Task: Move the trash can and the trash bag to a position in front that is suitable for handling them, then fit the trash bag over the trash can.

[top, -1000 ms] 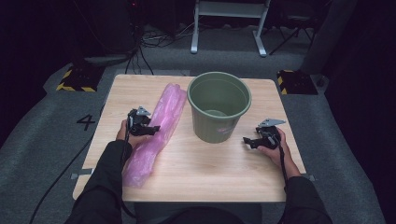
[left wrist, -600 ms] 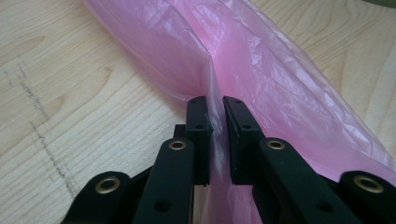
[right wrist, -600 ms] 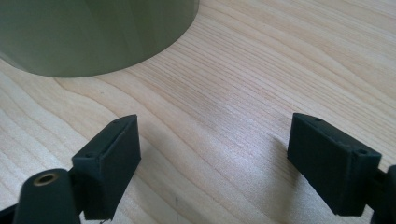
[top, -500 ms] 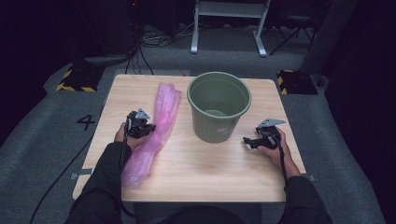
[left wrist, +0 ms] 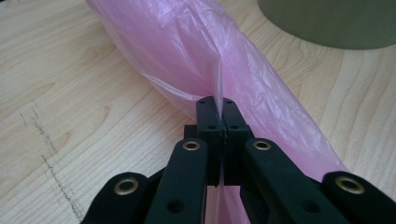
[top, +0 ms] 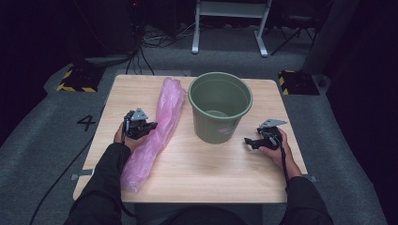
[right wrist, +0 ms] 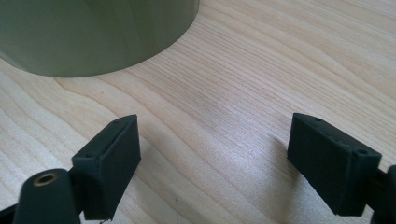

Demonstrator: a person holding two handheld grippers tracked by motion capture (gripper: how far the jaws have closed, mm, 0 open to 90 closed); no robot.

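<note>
Pink plastic bag (left wrist: 243, 60) pinched in left hand-held gripper (left wrist: 218, 108), presumably to line green bucket (top: 219, 104); right hand-held gripper (right wrist: 224, 163) spread, idle on bench (right wrist: 261, 70).

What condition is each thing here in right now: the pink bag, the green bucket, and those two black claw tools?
Pink bag: lying flat along the table, a fold pinched.
Green bucket: upright, open-topped, apart from both grippers.
Left gripper: shut on a fold of the pink bag.
Right gripper: open, holding nothing, low over bare wood.
Table: bears the bag and bucket.
</note>
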